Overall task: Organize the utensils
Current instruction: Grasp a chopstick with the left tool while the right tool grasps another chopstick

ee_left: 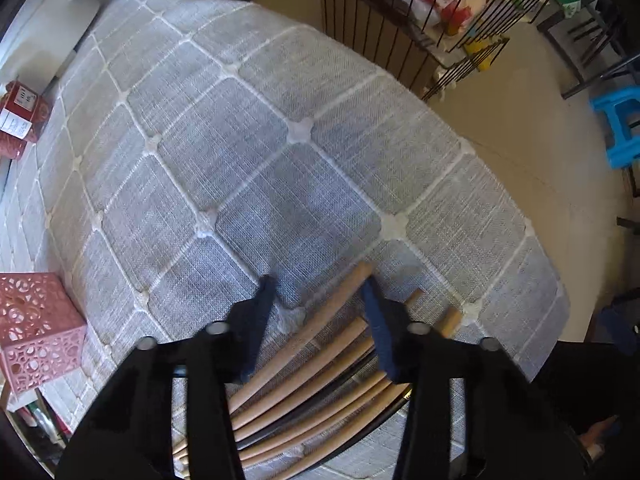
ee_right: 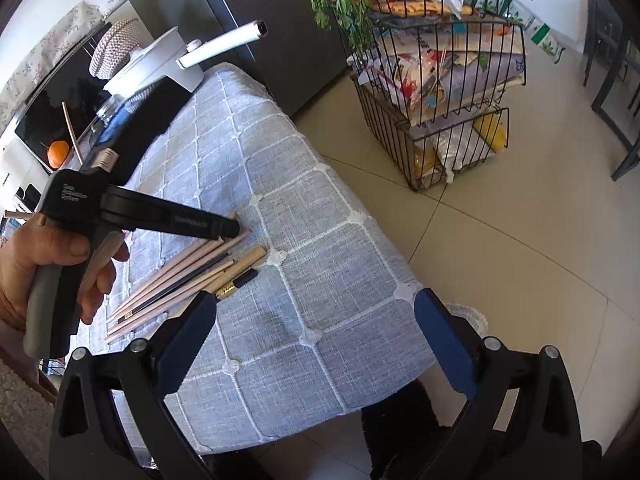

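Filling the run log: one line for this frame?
left hand-held gripper: open over chopsticks | right hand-held gripper: open, empty, table edge | holder: apart

A bundle of chopsticks (ee_right: pixel 180 276) is laid flat on the grey checked tablecloth (ee_right: pixel 320 240), near its edge. Most are pale wood; one black chopstick (ee_right: pixel 236 286) with a gold band is seen among them, roughly parallel.

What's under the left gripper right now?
The chopsticks lie on the grey tablecloth under the open left gripper: wooden ones plus a black one. Their lower ends are hidden by the gripper body.
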Action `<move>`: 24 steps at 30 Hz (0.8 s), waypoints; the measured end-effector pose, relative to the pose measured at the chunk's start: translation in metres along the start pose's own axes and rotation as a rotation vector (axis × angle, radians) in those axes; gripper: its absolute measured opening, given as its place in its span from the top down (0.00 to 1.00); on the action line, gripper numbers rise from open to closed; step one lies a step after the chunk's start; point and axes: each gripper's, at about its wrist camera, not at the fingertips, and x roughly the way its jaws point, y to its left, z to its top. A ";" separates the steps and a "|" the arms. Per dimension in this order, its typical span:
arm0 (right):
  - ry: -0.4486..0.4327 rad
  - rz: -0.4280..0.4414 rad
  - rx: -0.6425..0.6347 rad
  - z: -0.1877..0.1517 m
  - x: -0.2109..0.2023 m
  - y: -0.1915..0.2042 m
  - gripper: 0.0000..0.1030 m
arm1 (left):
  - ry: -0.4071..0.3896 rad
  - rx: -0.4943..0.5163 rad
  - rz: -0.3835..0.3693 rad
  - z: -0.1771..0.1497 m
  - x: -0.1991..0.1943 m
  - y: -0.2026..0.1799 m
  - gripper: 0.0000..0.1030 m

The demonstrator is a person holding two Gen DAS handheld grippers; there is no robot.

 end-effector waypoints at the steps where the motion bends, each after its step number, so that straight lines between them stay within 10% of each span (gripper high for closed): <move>1: 0.006 0.002 0.008 0.001 0.001 -0.001 0.06 | -0.009 -0.002 -0.005 -0.001 -0.002 0.002 0.80; 15: 0.116 0.037 0.174 0.021 0.027 -0.004 0.09 | -0.441 0.012 0.130 -0.080 -0.115 0.004 0.86; 24: 0.287 0.056 0.270 0.045 0.067 0.033 0.52 | -0.688 -0.048 0.268 -0.164 -0.184 0.007 0.90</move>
